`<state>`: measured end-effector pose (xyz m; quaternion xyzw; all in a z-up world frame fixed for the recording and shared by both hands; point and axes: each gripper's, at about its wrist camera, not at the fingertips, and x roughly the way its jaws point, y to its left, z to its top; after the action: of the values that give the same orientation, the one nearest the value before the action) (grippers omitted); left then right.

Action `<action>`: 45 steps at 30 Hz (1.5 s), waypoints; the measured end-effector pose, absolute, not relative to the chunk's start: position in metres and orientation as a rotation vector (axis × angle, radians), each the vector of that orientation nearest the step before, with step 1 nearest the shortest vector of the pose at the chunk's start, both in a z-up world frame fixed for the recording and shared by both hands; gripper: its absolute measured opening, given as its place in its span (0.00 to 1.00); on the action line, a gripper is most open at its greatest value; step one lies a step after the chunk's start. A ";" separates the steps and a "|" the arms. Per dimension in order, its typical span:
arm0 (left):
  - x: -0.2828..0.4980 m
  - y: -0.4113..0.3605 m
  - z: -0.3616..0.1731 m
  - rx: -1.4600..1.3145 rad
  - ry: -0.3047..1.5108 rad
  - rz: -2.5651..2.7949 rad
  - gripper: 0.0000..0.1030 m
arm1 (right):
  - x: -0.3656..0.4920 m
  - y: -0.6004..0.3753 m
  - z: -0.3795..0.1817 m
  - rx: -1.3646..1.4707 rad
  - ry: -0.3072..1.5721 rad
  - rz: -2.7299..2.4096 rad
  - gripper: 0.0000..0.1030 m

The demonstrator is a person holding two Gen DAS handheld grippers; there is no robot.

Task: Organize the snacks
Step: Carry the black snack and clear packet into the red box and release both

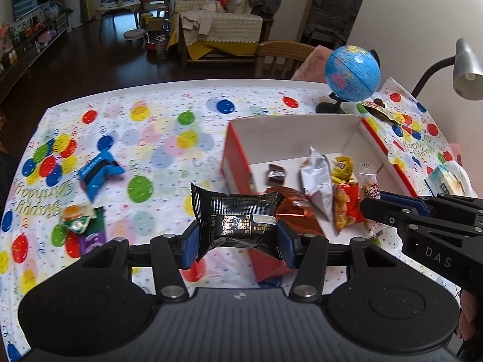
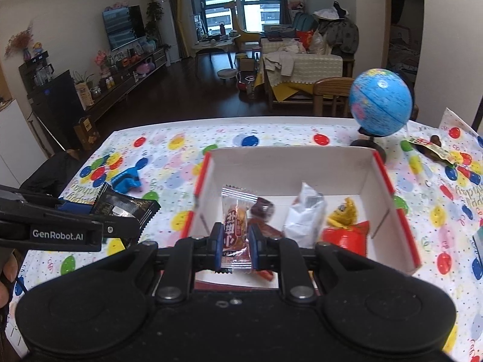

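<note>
Left gripper (image 1: 238,242) clamps a black foil snack (image 1: 238,217), gold print unreadable, just left of the red-and-white box (image 2: 389,193). Right gripper (image 2: 235,249), marked "DAS", pinches a clear snack packet (image 2: 237,229) with red characters over the box's near edge. Left gripper's side reads "GenRobot.AI". Tablecloth (image 1: 169,138): "Happy Birthday".

Both grippers are matte black plastic. The left gripper (image 1: 238,242) has blue pads on its fingers (image 1: 190,249). Behind them sit silver pivot screws; the right gripper (image 2: 235,246) matches.

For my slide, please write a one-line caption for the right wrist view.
Right gripper holds a clear-wrapped snack over the white box of snacks.
</note>
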<state>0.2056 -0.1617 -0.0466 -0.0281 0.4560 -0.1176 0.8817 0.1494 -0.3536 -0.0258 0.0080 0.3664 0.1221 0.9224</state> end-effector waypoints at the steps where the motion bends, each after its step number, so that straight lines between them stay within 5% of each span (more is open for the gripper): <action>1: 0.206 -0.168 -0.047 -0.055 0.949 -0.248 0.50 | 0.150 -0.358 -0.027 0.018 0.753 0.248 0.15; 45: 0.341 -0.296 -0.130 0.133 1.074 -0.248 0.51 | 0.260 -0.470 -0.102 0.027 0.912 0.144 0.16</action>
<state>0.3413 -0.2960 -0.1301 0.0633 0.5099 -0.1176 0.8498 0.2597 -0.4700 -0.1022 0.0130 0.4400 0.0693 0.8952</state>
